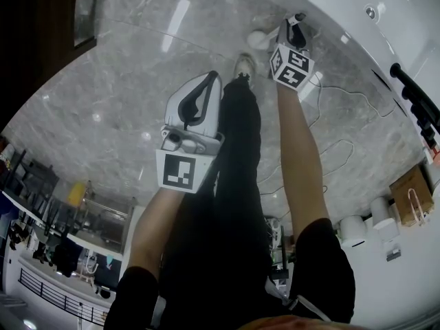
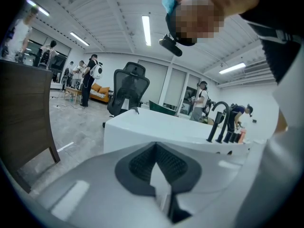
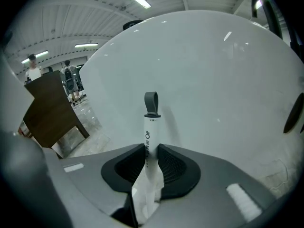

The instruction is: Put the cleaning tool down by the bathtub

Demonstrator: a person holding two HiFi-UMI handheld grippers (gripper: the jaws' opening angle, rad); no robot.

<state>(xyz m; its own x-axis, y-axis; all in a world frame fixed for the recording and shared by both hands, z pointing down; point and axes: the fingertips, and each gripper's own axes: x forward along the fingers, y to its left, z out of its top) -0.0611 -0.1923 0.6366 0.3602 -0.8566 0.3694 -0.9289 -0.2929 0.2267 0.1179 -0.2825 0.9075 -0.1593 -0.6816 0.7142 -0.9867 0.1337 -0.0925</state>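
Left gripper (image 1: 212, 80) — jaws pressed together, nothing between them (it hangs over the grey marble floor (image 1: 117, 81)). Right gripper (image 3: 151, 152) — jaws pinching the white handle of the cleaning tool (image 3: 149, 129). The tool's grey hanging loop (image 3: 151, 103) stands just past the jaws, close before the white bathtub (image 3: 213, 75) wall; contact between them cannot be judged.

Glossy white bathtub (image 3: 213, 80), polished grey stone floor (image 1: 137, 67), smooth plastic cleaning tool (image 3: 148, 137)
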